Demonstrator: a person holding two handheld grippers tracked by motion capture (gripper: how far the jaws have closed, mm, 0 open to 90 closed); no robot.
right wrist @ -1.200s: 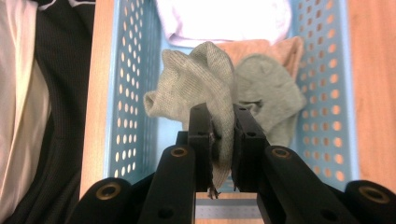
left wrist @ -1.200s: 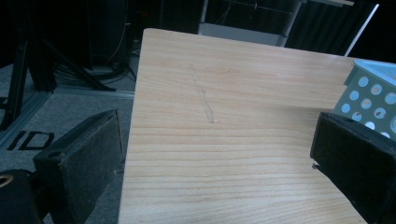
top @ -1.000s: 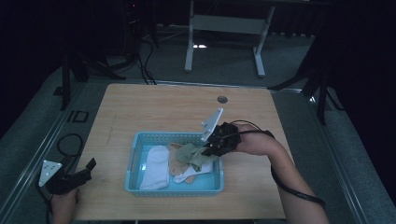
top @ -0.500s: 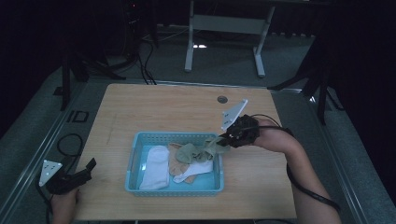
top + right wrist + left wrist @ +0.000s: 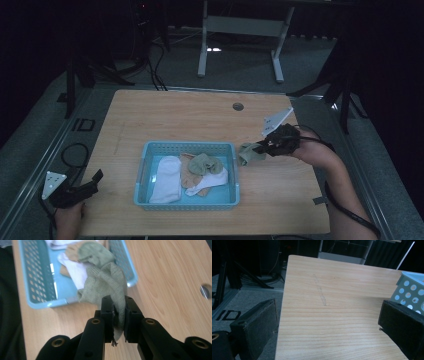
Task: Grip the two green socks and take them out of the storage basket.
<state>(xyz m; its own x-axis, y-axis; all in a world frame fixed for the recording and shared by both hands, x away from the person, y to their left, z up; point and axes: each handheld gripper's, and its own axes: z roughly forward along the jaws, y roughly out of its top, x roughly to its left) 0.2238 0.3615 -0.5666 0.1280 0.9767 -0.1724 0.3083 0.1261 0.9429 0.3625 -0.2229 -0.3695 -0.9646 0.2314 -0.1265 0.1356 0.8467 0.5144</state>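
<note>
Partly hidden, green sock (image 5: 107, 282) between jaws

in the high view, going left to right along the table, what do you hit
left gripper → blue basket → white sock in the basket → green sock on the pile in the basket → second green sock held just outside the basket's right rim → right gripper → person's forearm

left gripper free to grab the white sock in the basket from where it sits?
Probably yes. The left gripper has its jaws open with nothing between them, just left of the blue basket. The white sock lies at the basket's left end, uncovered on top; only the low wall stands between.
</note>
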